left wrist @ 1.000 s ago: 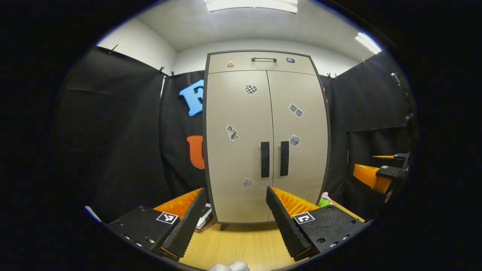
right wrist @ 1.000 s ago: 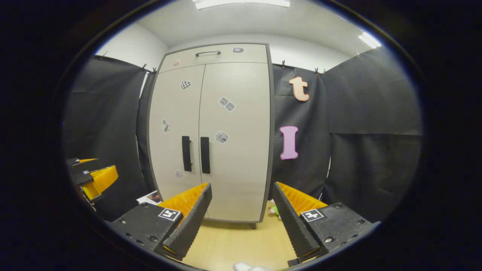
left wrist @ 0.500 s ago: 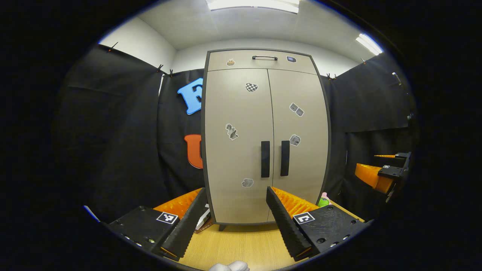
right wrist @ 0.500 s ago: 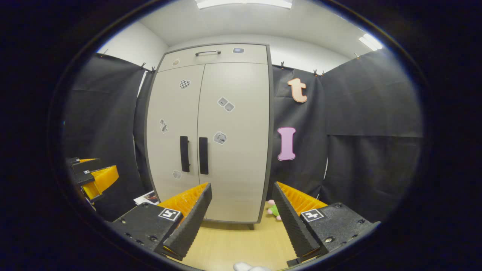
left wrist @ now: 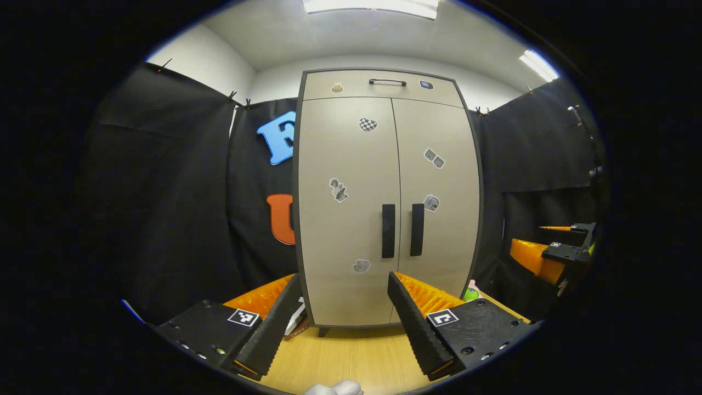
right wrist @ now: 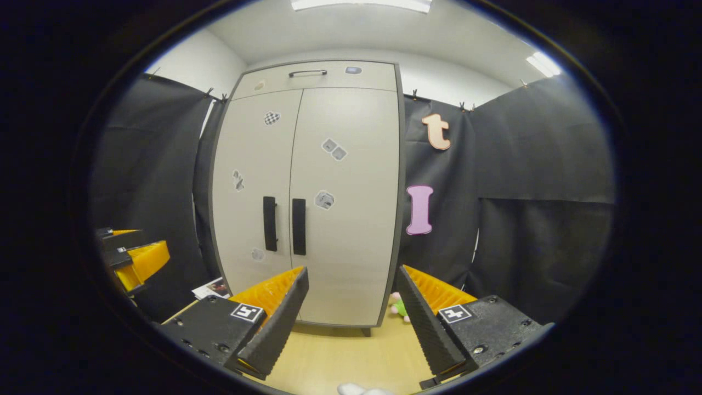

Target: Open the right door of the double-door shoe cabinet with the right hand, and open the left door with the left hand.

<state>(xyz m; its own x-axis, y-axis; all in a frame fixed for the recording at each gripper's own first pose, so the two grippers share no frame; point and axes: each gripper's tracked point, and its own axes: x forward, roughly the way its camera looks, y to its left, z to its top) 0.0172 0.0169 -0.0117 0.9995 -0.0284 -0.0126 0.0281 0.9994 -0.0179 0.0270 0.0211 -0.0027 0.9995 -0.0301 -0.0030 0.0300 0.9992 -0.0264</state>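
The shoe cabinet (left wrist: 384, 192) stands upright in the middle of the left gripper view, on a light wooden table (left wrist: 351, 356), with both doors closed. The left door (left wrist: 345, 164) and the right door (left wrist: 439, 181) meet at a centre seam, and the two dark vertical handles, the left handle (left wrist: 388, 231) and the right handle (left wrist: 417, 230), sit just beside that seam, a little below mid-frame. Small stickers dot both doors, and a top drawer (left wrist: 378, 86) with a slim bar handle runs across the upper part of the cabinet.

The left gripper (left wrist: 345, 321) hangs at the bottom of its own view with its fingers spread wide and nothing between them, well apart from the cabinet. In the right gripper view the cabinet (right wrist: 307, 192) sits left of centre, handles (right wrist: 284, 224) at mid-height. The right gripper (right wrist: 354, 321) is likewise wide apart and empty at the bottom of that frame; it also appears at the right edge of the left gripper view (left wrist: 554, 252).

A small green and pink toy (right wrist: 399, 307) lies near the cabinet's lower right corner, and a booklet (right wrist: 213, 287) lies by its lower left.
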